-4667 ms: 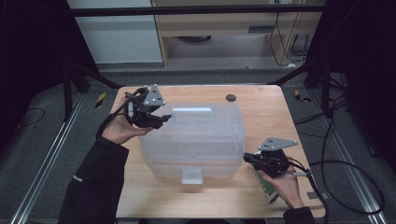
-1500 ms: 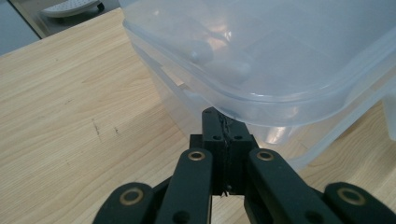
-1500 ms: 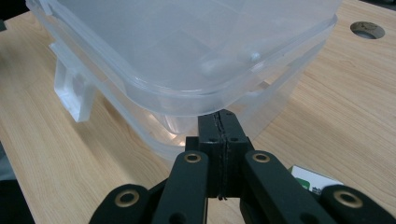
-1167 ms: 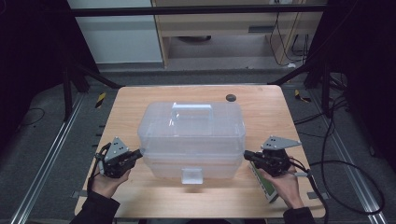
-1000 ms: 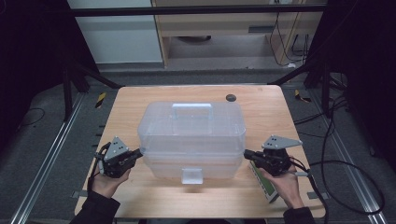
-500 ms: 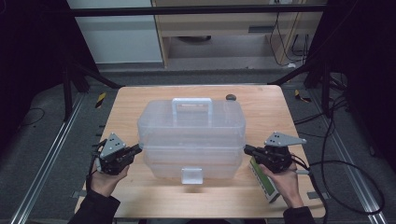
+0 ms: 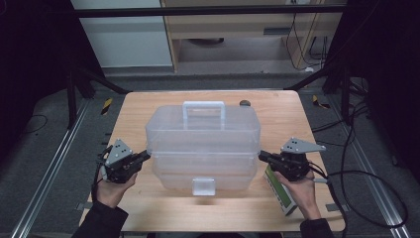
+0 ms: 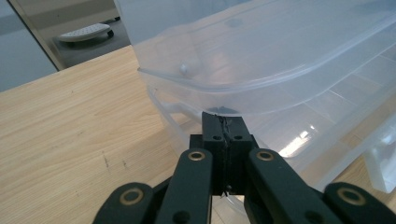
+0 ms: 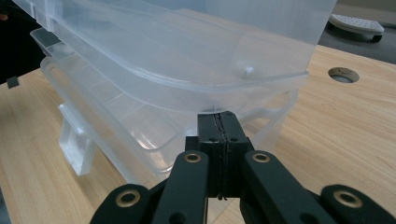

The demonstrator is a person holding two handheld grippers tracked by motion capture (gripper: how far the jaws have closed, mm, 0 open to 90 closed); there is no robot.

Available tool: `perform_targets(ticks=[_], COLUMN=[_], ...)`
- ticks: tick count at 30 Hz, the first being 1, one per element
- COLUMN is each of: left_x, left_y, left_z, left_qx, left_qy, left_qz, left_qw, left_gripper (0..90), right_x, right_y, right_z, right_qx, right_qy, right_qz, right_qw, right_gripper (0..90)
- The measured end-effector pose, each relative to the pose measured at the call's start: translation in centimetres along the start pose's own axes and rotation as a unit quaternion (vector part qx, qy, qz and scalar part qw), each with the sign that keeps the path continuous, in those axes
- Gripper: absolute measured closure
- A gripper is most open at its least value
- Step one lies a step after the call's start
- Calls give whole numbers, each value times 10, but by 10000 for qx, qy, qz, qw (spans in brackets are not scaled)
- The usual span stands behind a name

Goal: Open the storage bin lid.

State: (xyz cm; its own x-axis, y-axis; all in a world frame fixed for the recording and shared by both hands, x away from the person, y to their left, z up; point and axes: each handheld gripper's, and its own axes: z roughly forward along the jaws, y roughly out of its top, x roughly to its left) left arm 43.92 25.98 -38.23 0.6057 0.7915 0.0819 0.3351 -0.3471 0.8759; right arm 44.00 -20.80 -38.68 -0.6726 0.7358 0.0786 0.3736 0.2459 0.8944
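Between the 2 grippers sits the clear plastic tiered storage box with a white handle, long axis running left to right across the table. Left gripper has its closed tip tucked under the box's upper tier at one short end; right gripper mirrors it at the other. Both pairs of jaws are pressed together with nothing between them, and both tips are equally near. Underneath, a light wooden table; beyond it, grey floor and a pale cabinet.

Wooden table under clear box
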Motion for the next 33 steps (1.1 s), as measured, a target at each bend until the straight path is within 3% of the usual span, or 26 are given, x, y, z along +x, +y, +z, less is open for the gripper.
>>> perform_targets(ticks=[11,19,33], left_x=[0,3,5], left_y=[-1,-6,-3], left_z=[0,0,-4], left_qx=[-19,185,6], left_qy=[17,145,392], left_qz=[46,119,197], left_qw=[10000,9997,9990], left_gripper=[889,803,682], right_x=[-1,-1,-1], right_y=[1,1,2], right_z=[0,1,1], right_qx=[-9,26,12], right_qy=[-4,2,-1], right_qz=[-7,-10,-30], right_qw=[10000,10000,10000], right_gripper=[900,900,900])
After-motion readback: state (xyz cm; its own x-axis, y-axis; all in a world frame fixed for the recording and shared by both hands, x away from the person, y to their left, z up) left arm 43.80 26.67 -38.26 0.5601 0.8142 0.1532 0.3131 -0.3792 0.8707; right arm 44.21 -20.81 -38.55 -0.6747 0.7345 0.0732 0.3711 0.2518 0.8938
